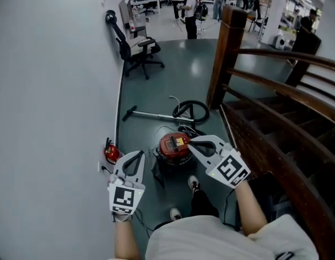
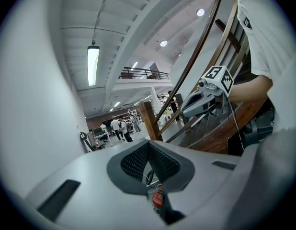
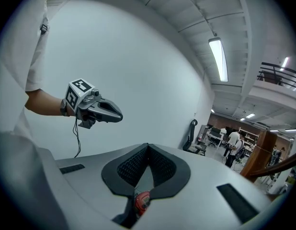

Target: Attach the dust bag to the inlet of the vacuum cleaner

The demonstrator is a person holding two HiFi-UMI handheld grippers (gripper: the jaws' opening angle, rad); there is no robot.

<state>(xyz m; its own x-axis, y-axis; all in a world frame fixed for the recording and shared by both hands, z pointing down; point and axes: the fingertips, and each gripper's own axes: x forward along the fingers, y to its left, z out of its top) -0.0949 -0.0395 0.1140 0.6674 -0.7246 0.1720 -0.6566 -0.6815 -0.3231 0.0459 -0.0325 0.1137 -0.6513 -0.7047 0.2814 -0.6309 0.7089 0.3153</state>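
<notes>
**Grippers hover shut over a red vacuum cleaner (image 1: 174,145) on the floor**

Left gripper (image 1: 139,154) and right gripper (image 1: 192,141) both have jaws together, holding nothing. A dark, limp shape at the vacuum's 7 o'clock, probably the dust bag (image 1: 158,172), looks light and floppy, so it is likely best gripped near its opening. The wand (image 1: 154,114) and hose (image 1: 191,102) lie at 12 o'clock, with a wooden staircase (image 1: 265,129) at 3.

A plain grey wall (image 1: 48,91) on the left and a brown wooden stair railing (image 1: 224,64) on the right hem a strip of dark green floor (image 1: 178,75). The red drum-shaped vacuum cleaner (image 1: 174,147) stands mid-strip, open from above; a black coiled hose (image 1: 205,112) and grey wand (image 1: 151,114) lie just beyond it.
</notes>
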